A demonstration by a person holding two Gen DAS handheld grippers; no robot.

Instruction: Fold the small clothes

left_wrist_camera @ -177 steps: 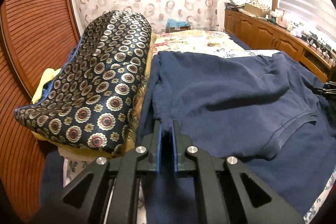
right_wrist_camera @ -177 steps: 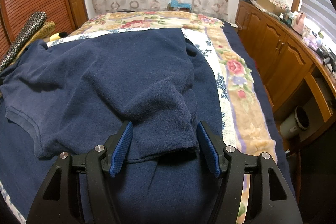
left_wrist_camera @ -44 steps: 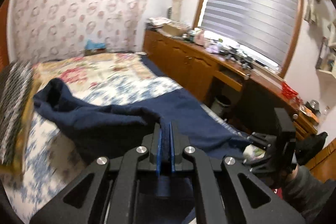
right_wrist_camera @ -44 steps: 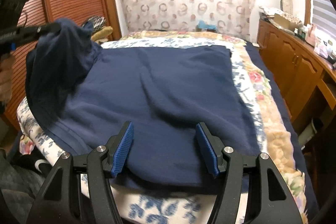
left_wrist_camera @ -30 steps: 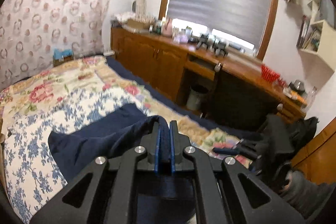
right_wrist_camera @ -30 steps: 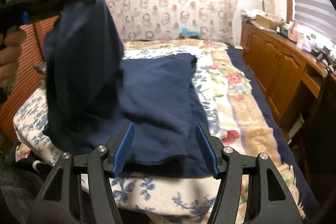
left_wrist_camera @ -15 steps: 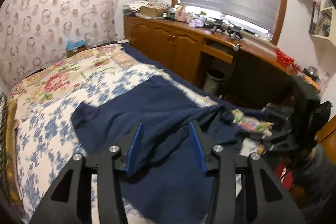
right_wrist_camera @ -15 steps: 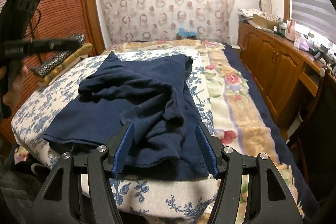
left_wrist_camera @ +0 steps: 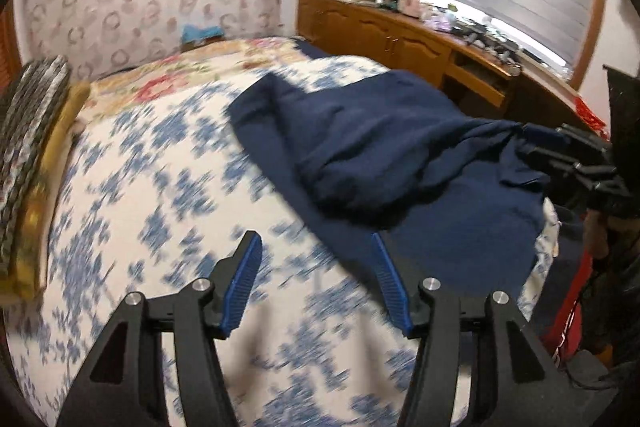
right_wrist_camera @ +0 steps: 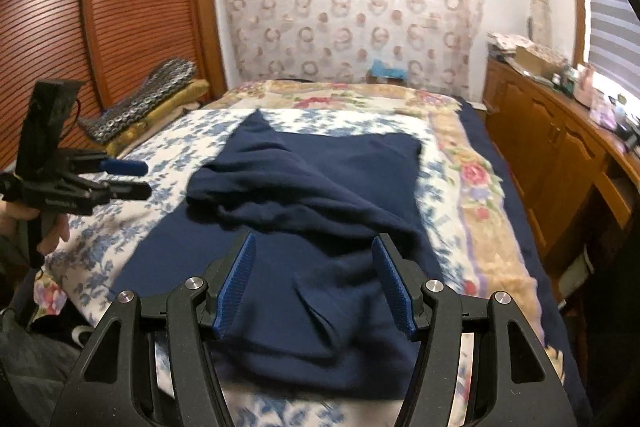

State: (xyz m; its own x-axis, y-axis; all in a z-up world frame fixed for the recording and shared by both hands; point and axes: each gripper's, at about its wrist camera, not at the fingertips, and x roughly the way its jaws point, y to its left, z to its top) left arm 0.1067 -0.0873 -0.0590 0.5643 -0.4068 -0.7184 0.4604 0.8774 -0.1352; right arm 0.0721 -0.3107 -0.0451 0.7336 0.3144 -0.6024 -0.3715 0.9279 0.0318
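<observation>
Two grippers are in play, and neither one grasps anything at this moment. The left gripper [left_wrist_camera: 316,281] has just been opening its jaws; they stand apart over the bare blue-flowered blanket [left_wrist_camera: 132,187], with no cloth between them, and the navy garment [left_wrist_camera: 372,151] lies to its right, a little apart from the blue pads. The right gripper [right_wrist_camera: 314,285] also has its fingers released, spread wide above the near part of the same garment [right_wrist_camera: 320,195], which is seen under the gap but does not look pinched. The garment lies on the near half of the bed, one side thrown over the middle in a loose, wrinkled heap rather than a flat fold. I think the main risk is this heap: if the next fold is made over it without smoothing, the lump will stay inside and the result will be crooked. A second risk is that a gripper closes on several layers, or on the blanket together with the cloth, and drags everything. The near edge of the garment is close to the bed's edge, so a careless pull toward the person may slide it off.
</observation>
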